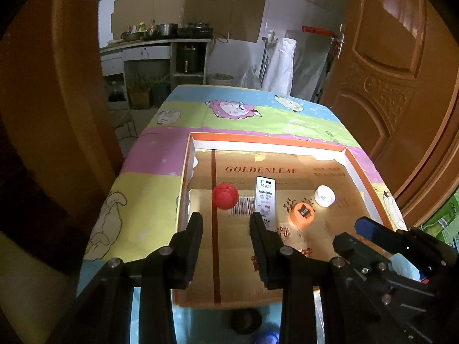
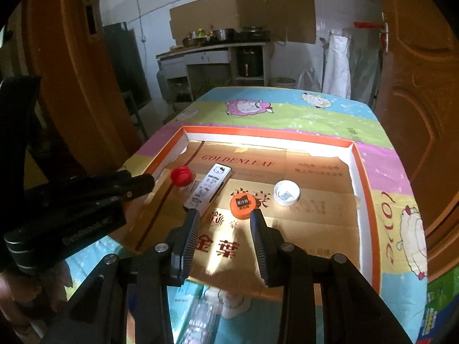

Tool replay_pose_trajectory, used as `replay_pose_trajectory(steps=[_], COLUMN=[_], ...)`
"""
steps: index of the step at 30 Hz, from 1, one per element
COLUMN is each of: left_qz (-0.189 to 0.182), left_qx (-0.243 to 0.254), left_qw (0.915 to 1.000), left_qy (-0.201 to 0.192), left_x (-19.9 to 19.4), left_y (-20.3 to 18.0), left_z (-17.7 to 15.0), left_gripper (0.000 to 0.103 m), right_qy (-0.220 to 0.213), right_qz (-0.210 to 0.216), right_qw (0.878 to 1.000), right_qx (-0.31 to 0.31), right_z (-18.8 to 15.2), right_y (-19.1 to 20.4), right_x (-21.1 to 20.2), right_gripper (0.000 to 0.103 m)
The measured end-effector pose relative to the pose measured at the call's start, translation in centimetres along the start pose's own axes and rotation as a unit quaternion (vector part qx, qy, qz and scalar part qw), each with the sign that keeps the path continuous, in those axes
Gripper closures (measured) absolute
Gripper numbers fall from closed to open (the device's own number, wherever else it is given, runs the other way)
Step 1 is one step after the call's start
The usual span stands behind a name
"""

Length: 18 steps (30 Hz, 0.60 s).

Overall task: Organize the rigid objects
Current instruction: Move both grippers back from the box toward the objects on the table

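Here both grippers, left (image 1: 225, 220) & right (image 2: 225, 215), hover jaws wide, empty, over cardboard tray (image 2: 363, 172); ribbed red cap (image 1: 225, 195), flat white box (image 1: 265, 197).

You face a white wall (image 1: 287, 5) with cardboard sheets (image 1: 189, 11) fixed across it. Below them a counter (image 1: 155, 44) carries dark pots (image 1: 166, 30). Carved brown doors (image 1: 396, 66) flank you. The bench wears a pastel sheep-print cloth (image 1: 258, 114), lit unevenly.
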<state>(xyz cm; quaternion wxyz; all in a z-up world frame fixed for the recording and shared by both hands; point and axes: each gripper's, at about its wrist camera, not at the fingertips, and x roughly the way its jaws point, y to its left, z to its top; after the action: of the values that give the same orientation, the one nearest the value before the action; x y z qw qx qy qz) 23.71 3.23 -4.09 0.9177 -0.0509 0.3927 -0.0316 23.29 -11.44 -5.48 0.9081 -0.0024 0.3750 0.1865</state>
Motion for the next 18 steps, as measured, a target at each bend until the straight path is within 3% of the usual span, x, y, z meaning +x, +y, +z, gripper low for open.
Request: replay_pose_trajectory(steps=[18], left_qz=[0.000], left_qx=[-0.005], left_qw=[0.9999], left_qy=[-0.009], left_x=[-4.3], left_y=[0.8], left_z=[-3.6], left_gripper=[0.069], right_qy=[-0.008], right_qz=[-0.013], right_qw=[1.000], right_qx=[0.006], right_z=[-3.9], right_y=[1.2], right_x=[-5.2], right_gripper=[0.065])
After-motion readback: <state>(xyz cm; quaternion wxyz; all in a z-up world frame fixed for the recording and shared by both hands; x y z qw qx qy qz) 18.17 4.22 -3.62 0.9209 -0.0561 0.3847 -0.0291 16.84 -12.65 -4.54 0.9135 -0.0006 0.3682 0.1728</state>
